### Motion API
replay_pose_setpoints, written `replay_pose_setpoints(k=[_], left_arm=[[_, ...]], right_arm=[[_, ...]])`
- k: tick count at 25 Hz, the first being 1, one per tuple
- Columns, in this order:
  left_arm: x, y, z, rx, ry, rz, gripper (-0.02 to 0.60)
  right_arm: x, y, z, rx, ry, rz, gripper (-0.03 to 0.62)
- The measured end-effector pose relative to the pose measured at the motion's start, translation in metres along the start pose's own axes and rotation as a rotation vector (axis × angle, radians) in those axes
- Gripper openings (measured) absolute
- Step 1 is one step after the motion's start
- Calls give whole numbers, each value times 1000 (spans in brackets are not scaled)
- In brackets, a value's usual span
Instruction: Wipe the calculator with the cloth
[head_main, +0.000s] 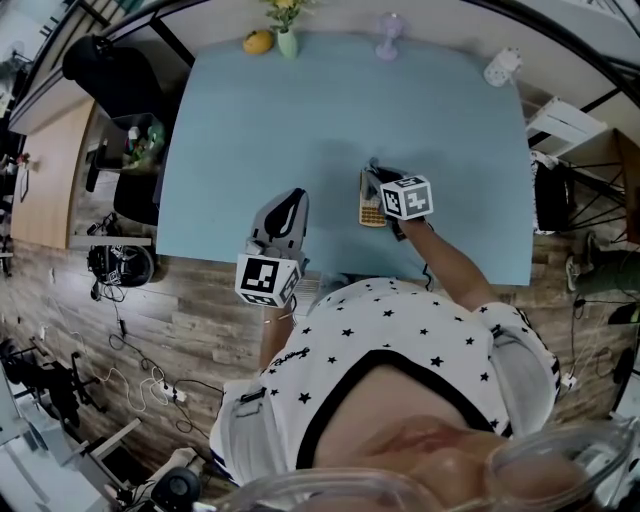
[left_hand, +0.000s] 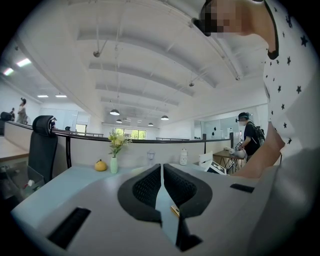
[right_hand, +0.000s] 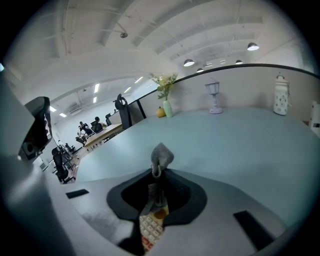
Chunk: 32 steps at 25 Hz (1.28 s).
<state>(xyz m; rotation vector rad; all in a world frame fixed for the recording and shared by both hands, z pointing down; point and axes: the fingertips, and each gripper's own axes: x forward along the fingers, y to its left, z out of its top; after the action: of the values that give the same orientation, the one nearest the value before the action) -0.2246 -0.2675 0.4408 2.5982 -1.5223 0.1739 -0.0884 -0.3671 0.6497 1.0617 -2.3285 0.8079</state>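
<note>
A beige calculator (head_main: 372, 209) lies flat on the light blue table (head_main: 300, 120), near its front edge. My right gripper (head_main: 374, 178) hovers over the calculator's far end, shut on a small grey cloth (head_main: 378, 171). In the right gripper view the cloth (right_hand: 161, 157) sticks up in a bunch from between the jaws, and the calculator's keys (right_hand: 151, 227) show just beneath them. My left gripper (head_main: 292, 196) rests to the left of the calculator, apart from it, shut with nothing held. In the left gripper view its fingers (left_hand: 146, 189) meet, and a sliver of the calculator (left_hand: 174, 210) shows past them.
Along the table's far edge stand a vase of yellow flowers (head_main: 287, 38), a yellow fruit (head_main: 258, 42), a small lamp (head_main: 389, 36) and a white jar (head_main: 502, 66). A black office chair (head_main: 100, 68) is off the left side. The front edge runs close to the person's body.
</note>
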Motion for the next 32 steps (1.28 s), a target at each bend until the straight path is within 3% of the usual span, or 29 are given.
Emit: replay_pose_setpoints(k=[7,16,32], left_arm=[[-10,5,-1,-7,-1,28,40],[-13,2,-4,-13,1,21,40],[16,-25,3,8,1,-96,40]], right_arm=[[15,26,-14,-53,57,51,52],[10,14,-20,-35,62,23,52],[-29,-33,-35,101,27,-74,52]])
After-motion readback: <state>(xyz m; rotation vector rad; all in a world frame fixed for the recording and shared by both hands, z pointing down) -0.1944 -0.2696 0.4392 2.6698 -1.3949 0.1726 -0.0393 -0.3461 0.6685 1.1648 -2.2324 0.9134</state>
